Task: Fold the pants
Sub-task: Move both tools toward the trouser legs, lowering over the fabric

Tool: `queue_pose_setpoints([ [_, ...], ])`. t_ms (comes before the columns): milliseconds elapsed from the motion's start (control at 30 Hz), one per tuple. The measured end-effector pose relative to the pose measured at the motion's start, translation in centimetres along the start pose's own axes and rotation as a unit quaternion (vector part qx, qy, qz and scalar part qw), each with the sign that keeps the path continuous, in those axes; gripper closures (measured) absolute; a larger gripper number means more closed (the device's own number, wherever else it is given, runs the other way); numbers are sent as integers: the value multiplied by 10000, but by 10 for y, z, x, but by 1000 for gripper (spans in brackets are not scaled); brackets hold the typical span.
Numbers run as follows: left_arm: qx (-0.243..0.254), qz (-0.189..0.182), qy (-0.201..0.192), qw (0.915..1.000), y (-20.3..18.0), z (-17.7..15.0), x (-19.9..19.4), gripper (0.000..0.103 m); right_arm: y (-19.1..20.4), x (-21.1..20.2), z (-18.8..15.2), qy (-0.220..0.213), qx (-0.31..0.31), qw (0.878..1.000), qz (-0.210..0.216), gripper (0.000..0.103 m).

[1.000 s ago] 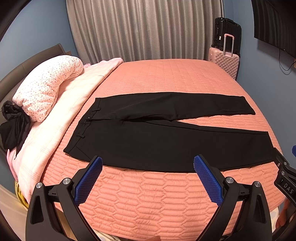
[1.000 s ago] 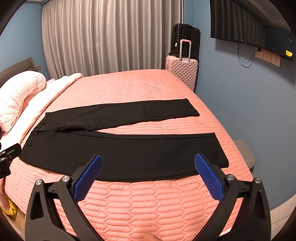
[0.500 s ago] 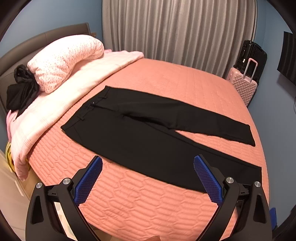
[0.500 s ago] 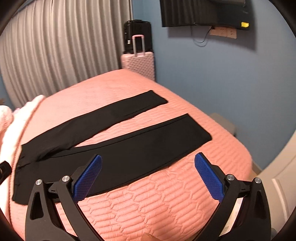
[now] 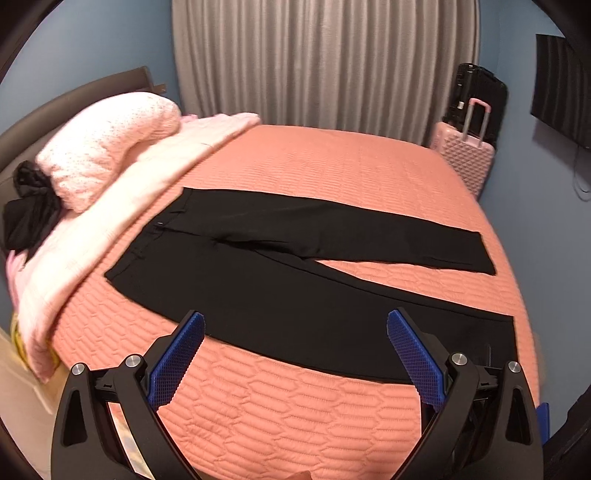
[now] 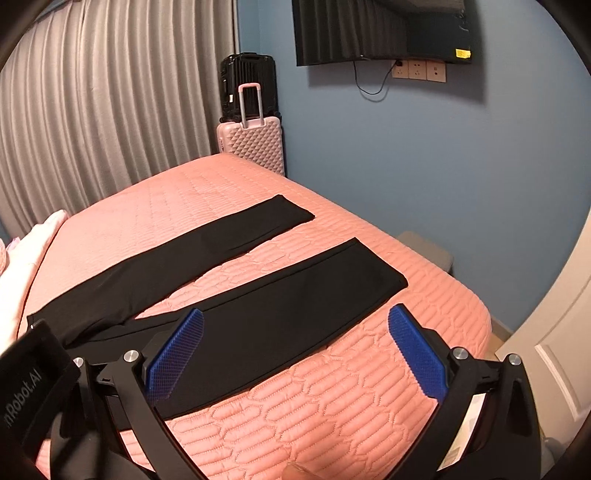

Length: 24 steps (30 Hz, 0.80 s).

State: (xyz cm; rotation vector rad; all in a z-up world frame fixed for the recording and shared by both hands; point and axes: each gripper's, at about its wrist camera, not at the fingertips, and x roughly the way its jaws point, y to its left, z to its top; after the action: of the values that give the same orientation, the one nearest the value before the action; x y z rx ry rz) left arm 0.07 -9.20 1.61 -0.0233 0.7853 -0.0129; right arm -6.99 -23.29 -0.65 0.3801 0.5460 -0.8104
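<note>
Black pants (image 5: 280,280) lie flat on the pink quilted bed (image 5: 332,170), waistband toward the pillows at the left, the two legs spread apart toward the right. My left gripper (image 5: 295,354) hovers open above the near edge of the near leg, nothing between its blue pads. In the right wrist view the same pants (image 6: 258,317) run diagonally, and my right gripper (image 6: 295,354) stands open over the near leg, short of its hem (image 6: 380,266). The left gripper's black body (image 6: 33,376) shows at the lower left of the right wrist view.
A pink speckled pillow (image 5: 107,147) and a pale pink blanket (image 5: 92,229) lie at the head, with dark clothing (image 5: 29,218) beside them. A pink suitcase (image 6: 255,140) and a black one (image 6: 247,85) stand by the grey curtain (image 5: 325,62). A TV (image 6: 380,29) hangs on the blue wall; a white door (image 6: 550,343) is at right.
Both grippers swung apart: the left view turned toward the waistband and pillows, the right view turned toward the leg hems and the blue wall. Both stayed open.
</note>
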Motion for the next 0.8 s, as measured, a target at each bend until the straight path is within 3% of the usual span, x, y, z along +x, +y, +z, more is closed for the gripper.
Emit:
queue_pose_setpoints([
  [167, -323, -819, 203, 9959, 8, -5, 9, 6, 3, 6, 2, 24, -101, 9999, 73, 5],
  [267, -1285, -1422, 631, 9794, 29, -12, 25, 7, 5, 17, 12, -80, -384, 9988, 288, 5],
  [300, -1870, -1483, 691, 9686, 43, -17, 32, 7, 5, 24, 17, -103, -491, 9978, 423, 5],
  [333, -2042, -1398, 768, 9658, 50, -17, 39, 7, 4, 40, 29, -111, -625, 9964, 553, 5],
  [400, -1730, -1144, 907, 9740, 56, -13, 55, 8, 4, 70, 49, -88, -819, 9921, 950, 5],
  [467, -1007, -505, 694, 9912, 57, -2, 70, 7, 11, 104, 69, -110, -1120, 9856, 1259, 5],
  [533, -67, 305, 432, 9986, 53, 9, 87, 6, 27, 145, 89, 24, -1532, 9781, 1406, 5],
  [600, 500, 729, 415, 9952, 47, 16, 106, 5, 51, 194, 107, 130, -2129, 9654, 1502, 5],
  [667, 557, 1217, 527, 9896, 48, 25, 130, 5, 72, 233, 116, 163, -2588, 9531, 1563, 5],
  [733, 522, 1072, 616, 9909, 47, 33, 150, 5, 80, 285, 132, 283, -2807, 9463, 1577, 5],
  [800, 440, 876, 414, 9943, 46, 39, 165, 5, 81, 336, 147, 550, -2787, 9445, 1648, 5],
])
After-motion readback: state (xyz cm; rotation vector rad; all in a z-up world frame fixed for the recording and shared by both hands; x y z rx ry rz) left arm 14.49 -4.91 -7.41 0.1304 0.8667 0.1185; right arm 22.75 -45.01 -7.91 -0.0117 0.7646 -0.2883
